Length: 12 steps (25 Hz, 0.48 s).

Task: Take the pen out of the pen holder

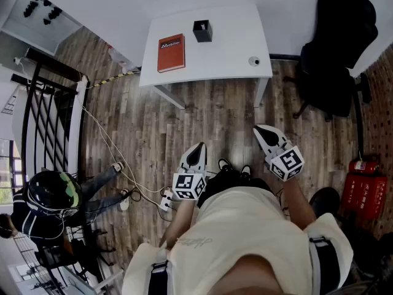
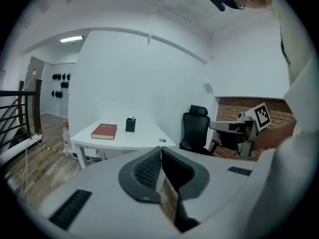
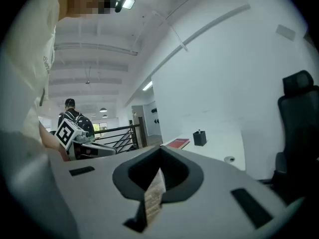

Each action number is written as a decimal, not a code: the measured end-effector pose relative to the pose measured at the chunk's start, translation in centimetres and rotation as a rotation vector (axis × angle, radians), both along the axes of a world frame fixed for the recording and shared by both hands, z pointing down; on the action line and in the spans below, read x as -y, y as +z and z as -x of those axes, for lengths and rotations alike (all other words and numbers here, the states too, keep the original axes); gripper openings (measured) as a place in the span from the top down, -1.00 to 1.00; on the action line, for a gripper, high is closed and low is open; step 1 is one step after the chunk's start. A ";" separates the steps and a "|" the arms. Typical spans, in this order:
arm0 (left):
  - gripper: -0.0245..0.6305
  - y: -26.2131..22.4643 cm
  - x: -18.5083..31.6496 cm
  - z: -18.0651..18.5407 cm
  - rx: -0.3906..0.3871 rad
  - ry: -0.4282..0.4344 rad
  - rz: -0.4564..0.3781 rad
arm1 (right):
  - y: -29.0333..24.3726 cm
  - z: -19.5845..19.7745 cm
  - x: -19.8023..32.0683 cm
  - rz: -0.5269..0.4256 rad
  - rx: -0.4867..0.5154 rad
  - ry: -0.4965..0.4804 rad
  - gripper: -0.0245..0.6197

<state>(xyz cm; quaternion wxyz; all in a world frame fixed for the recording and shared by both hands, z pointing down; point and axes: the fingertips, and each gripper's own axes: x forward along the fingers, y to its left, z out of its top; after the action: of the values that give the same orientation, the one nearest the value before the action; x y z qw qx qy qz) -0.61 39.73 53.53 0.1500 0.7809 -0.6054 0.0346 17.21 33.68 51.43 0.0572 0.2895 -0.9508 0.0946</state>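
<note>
A black pen holder (image 1: 202,31) stands on the white table (image 1: 233,42) far ahead of me, beside a red book (image 1: 171,52). In the left gripper view the pen holder (image 2: 130,125) shows a small pen tip above its rim. The right gripper view has the pen holder (image 3: 200,138) small and distant. My left gripper (image 1: 195,150) and right gripper (image 1: 260,130) hang over the wooden floor, well short of the table. Both are shut with nothing between the jaws, as the left gripper (image 2: 160,152) and the right gripper (image 3: 160,153) show in their own views.
A black office chair (image 1: 338,48) stands right of the table. A red fire extinguisher (image 1: 362,183) lies at the right. A black railing (image 1: 49,109) runs along the left, with cables and a power strip (image 1: 166,198) on the floor. A person with a helmet (image 1: 52,195) is at lower left.
</note>
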 end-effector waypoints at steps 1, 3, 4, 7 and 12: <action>0.87 -0.1 0.2 0.5 0.004 0.000 -0.004 | 0.1 0.4 0.0 0.000 0.009 -0.005 0.90; 0.87 -0.2 0.5 1.4 0.005 0.000 -0.009 | 0.3 1.1 0.2 0.004 0.018 -0.009 0.90; 0.86 -0.2 0.8 1.8 0.002 0.001 -0.011 | 0.5 1.4 0.4 0.007 0.017 -0.006 0.90; 0.86 -0.1 2.0 3.2 -0.012 0.010 -0.012 | 0.7 2.2 1.4 0.004 0.014 0.005 0.90; 0.87 -1.0 4.9 5.2 -0.032 0.038 -0.034 | -1.3 4.6 3.4 -0.025 0.008 0.006 0.90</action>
<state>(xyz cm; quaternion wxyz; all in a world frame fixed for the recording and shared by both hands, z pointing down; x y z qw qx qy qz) -5.84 34.78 52.55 0.1456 0.7951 -0.5886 0.0144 12.60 30.32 50.10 0.0493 0.2926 -0.9513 0.0840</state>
